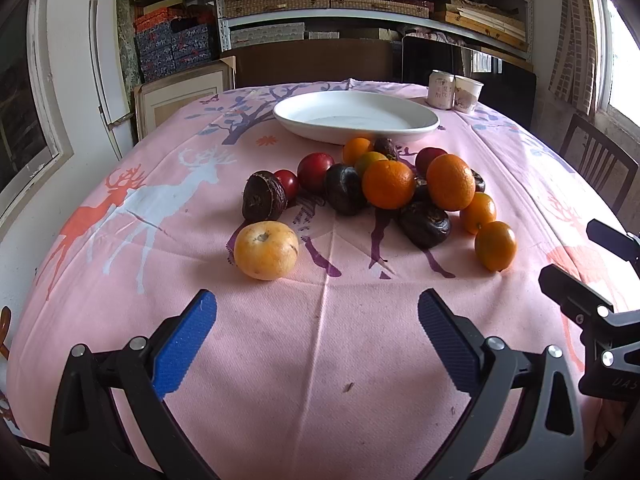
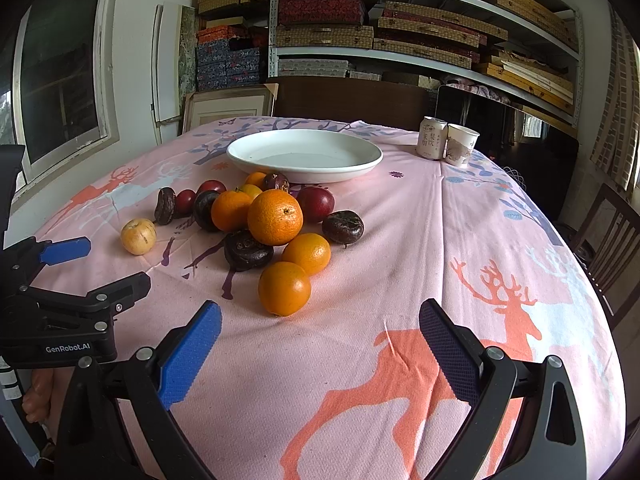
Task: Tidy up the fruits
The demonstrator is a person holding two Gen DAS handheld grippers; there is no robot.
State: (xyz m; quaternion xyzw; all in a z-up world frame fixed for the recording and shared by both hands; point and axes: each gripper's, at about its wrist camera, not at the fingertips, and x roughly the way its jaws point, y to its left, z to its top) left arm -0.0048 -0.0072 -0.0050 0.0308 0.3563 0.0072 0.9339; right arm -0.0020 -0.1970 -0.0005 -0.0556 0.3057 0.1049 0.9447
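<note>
A pile of fruit (image 1: pixel 400 188) lies mid-table: several oranges, dark purple fruits and red plums. A pale yellow fruit (image 1: pixel 266 255) sits alone at the near left of the pile; it also shows in the right wrist view (image 2: pixel 138 236). A white oval plate (image 1: pixel 355 116) stands empty behind the pile; it also shows in the right wrist view (image 2: pixel 304 155). My left gripper (image 1: pixel 316 312) is open and empty, short of the yellow fruit. My right gripper (image 2: pixel 320 322) is open and empty, just short of the nearest orange (image 2: pixel 284 289).
The table wears a pink deer-print cloth (image 2: pixel 400 240). A drink can (image 2: pixel 431 137) and a paper cup (image 2: pixel 461 144) stand at the far right. Chairs (image 2: pixel 608 232) stand at the right edge and far side. Shelves of boxes (image 2: pixel 400 20) fill the back wall.
</note>
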